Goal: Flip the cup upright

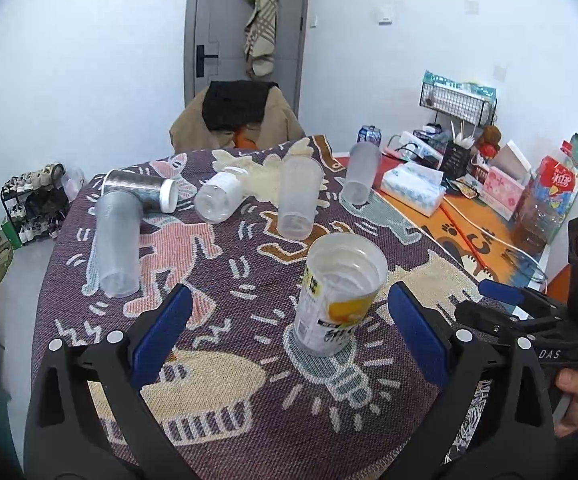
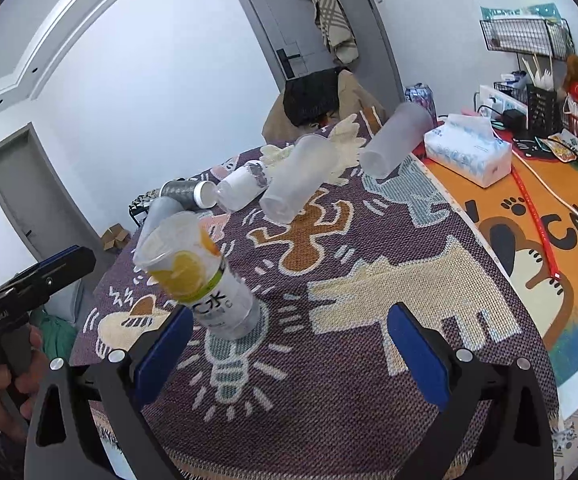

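Observation:
A clear plastic cup with a yellow lemon label (image 1: 339,292) stands upright, mouth up, on the patterned cloth (image 1: 249,380); it also shows in the right wrist view (image 2: 201,276). My left gripper (image 1: 289,332) is open, its blue pads either side of the cup without touching it. My right gripper (image 2: 289,356) is open and empty, the cup just beyond its left finger. Frosted cups stand upside down behind: one left (image 1: 117,240), one middle (image 1: 299,196), one far right (image 1: 363,172).
A silver jar (image 1: 141,190) and a clear white-lidded jar (image 1: 219,196) lie on their sides at the back. A tissue pack (image 1: 413,188), boxes, a wire rack and a juice bottle (image 1: 545,204) crowd the orange mat on the right. A chair stands behind the table.

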